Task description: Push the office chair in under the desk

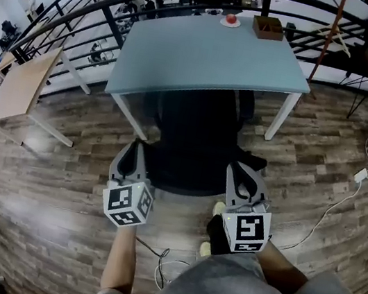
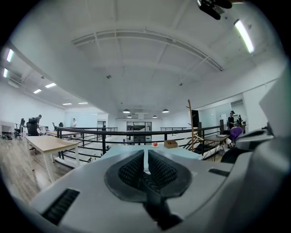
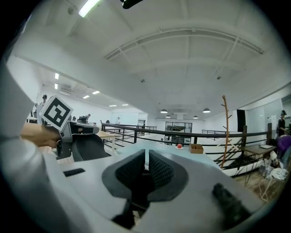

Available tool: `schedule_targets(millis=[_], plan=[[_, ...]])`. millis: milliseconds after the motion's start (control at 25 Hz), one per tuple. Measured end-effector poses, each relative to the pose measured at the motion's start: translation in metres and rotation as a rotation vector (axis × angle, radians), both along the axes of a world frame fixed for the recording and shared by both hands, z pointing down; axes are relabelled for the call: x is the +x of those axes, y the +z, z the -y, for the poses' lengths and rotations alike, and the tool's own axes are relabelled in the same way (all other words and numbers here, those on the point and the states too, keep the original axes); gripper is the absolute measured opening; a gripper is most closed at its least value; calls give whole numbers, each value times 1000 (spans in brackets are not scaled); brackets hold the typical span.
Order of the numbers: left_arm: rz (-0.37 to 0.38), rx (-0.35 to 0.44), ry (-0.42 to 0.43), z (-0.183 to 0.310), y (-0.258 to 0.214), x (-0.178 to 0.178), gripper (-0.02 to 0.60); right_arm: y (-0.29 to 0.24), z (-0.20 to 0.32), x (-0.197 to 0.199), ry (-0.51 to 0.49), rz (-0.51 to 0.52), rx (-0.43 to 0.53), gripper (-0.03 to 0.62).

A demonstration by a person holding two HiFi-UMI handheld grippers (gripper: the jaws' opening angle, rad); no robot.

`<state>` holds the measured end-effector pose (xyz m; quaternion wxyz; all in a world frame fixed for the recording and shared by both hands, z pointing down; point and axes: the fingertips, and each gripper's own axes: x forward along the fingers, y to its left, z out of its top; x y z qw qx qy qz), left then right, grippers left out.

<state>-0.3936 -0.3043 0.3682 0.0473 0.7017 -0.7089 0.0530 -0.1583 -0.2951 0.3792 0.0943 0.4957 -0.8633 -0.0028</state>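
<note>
Under the bench [image 1: 207,55] we see the chair [image 1: 195,145] partly in, backrest sticking out. Left tongs [image 1: 137,152] and right tongs [image 1: 243,178] both closed, empty, at the backrest; final push remains, we judge.

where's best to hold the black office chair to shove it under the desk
Likely best: take the black office chair by its backrest's top edge, coming from behind. Its front already sits under the pale blue rectangular desk, and that wide edge faces the person.
</note>
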Motion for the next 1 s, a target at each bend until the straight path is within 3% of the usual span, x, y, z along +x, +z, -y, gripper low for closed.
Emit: schedule_targets(millis=[1000], plan=[[-32,-16,-94,130,5,-33,35,4,169,-36,-142,2,-1,37]])
